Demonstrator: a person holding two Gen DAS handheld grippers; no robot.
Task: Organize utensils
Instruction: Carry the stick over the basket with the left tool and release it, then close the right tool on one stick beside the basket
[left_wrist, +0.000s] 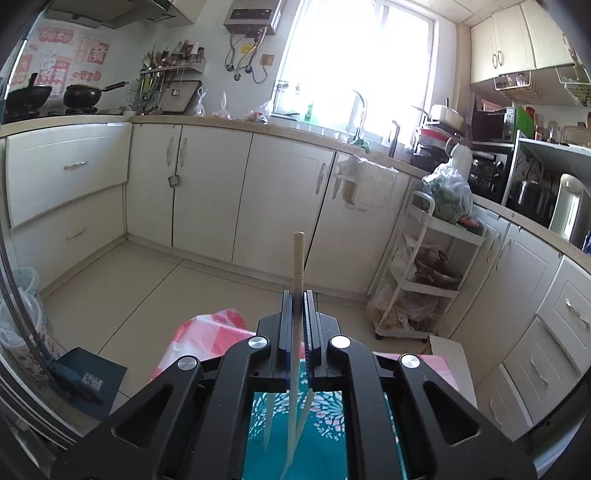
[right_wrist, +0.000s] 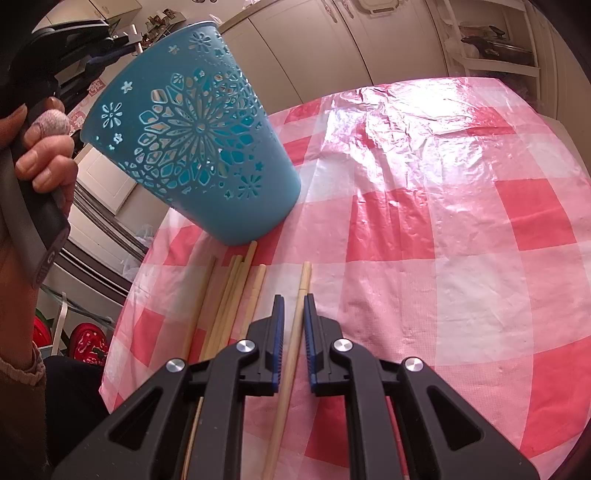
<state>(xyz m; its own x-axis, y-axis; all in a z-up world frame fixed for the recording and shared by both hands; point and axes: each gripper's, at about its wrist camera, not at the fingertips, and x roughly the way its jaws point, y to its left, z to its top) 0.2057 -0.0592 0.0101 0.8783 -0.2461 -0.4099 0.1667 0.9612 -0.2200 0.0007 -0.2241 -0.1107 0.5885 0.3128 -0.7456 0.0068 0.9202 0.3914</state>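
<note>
**Tilted holder, 1 chopstick lined up: where this could slip**

At far left of the right wrist view, a person's hand (right_wrist: 44, 155) carries the left gripper (left_wrist: 298, 314). Its jaws are clamped fully together at the rim of the blue holder (right_wrist: 192, 133), which hangs tilted over the table's left edge, mouth up and away. I cannot tell whether its base touches the cloth. In the left wrist view an upright chopstick (left_wrist: 298, 258) rises in line with the closed jaws, with more inside the holder. Whether that 1 is pinched along with the rim is unclear.

Just below the holder's base lie about 5 loose chopsticks (right_wrist: 229, 295), side by side on the checked tablecloth (right_wrist: 461, 240).

To their right, the right gripper (right_wrist: 294, 325) straddles a single chopstick (right_wrist: 301, 291). The jaws are nearly closed, but slivers of cloth show on each side, so I cannot say the pads are pressing.

Risks, as I judge them:
- A thin rim grip on a tilted holder could twist, spilling what is already inside.
- A weakly held single chopstick may pivot or drop on lifting.
- The slick plastic cloth could let the loose ones roll off the near edge if nudged.
- The holder's mouth faces away, so feeding in a long stick may catch the rim.
</note>
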